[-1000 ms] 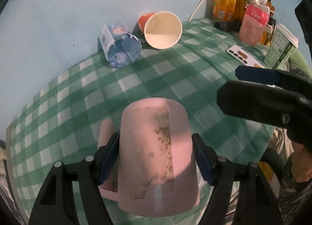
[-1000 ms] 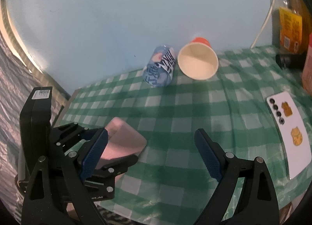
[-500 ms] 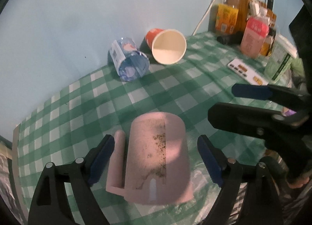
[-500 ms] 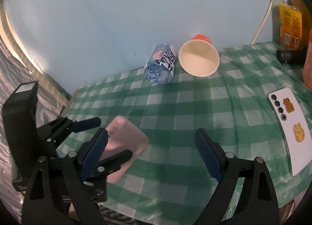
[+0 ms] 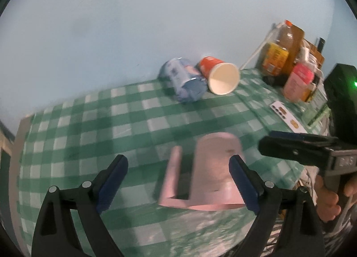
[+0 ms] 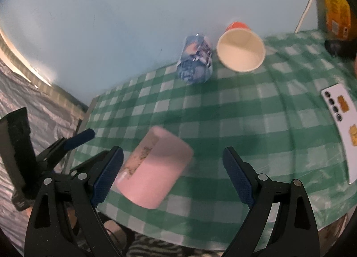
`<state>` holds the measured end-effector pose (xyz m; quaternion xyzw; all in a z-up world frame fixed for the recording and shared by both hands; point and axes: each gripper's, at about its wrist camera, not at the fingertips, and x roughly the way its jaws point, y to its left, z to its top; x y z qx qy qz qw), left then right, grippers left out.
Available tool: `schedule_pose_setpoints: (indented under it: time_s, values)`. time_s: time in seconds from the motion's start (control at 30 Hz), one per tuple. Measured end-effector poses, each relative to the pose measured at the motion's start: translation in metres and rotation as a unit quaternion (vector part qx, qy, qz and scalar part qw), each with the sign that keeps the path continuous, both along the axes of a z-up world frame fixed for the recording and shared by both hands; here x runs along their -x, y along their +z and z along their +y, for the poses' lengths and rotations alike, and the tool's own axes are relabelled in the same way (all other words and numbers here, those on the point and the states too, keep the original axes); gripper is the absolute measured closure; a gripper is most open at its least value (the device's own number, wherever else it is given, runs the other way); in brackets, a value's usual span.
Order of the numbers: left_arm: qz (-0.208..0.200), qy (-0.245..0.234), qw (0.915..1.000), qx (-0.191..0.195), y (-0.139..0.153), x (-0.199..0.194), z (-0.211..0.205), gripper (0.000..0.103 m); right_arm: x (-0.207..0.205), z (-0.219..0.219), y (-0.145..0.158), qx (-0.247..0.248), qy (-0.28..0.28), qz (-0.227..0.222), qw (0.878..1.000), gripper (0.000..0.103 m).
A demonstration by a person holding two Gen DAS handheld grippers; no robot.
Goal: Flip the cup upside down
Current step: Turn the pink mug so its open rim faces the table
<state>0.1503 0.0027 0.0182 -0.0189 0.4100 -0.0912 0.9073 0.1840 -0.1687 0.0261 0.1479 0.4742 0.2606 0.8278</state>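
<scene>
Since a second ago: left tool (image 5: pixel 178 183) has let go of the pink mug (image 5: pixel 214 167) and backed away, fingers spread wide.
Left tool: apart, holding nothing, the mug between and ahead of its blue pads (image 5: pixel 244 186).
Right tool: (image 6: pixel 173 176) apart and empty, hovering beside the mug (image 6: pixel 156 172).
Mug: resting mouth-down, base up, near the counter's (image 5: pixel 125 127) front edge, handle to the left.
Step in hand: withdrawal, apparently; pull straight back so neither pad clips the handle.
Beyond: orange paper cup (image 5: pixel 219 75) and blue-labelled bottle (image 5: pixel 184 85) lie toppled by the wall.
</scene>
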Motion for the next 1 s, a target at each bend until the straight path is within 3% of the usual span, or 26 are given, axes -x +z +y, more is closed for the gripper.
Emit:
schedule_pose_setpoints:
  time_s: [0.13, 0.47, 0.7, 0.83, 1.0]
  values:
    - [0.009, 0.018, 0.9998, 0.006, -0.012, -0.004, 0.017, 0.01, -0.005, 0.016, -0.007, 0.01, -0.001, 0.013, 1.0, 0.013]
    - [0.021, 0.047, 0.9986, 0.007, -0.035, -0.02, 0.039, 0.01, -0.038, 0.032, -0.04, 0.002, -0.011, 0.1, 0.995, 0.013]
    - [0.024, 0.048, 0.9986, 0.003, -0.044, -0.025, 0.038, 0.01, -0.05, 0.04, -0.051, -0.002, -0.013, 0.127, 0.992, 0.014]
    - [0.024, 0.048, 0.9985, 0.01, -0.045, -0.025, 0.04, 0.01, -0.056, 0.044, -0.056, -0.002, -0.011, 0.137, 0.99, 0.023]
    - [0.023, 0.049, 0.9985, 0.011, -0.046, -0.024, 0.041, 0.01, -0.057, 0.045, -0.056, -0.003, -0.005, 0.132, 0.991, 0.024]
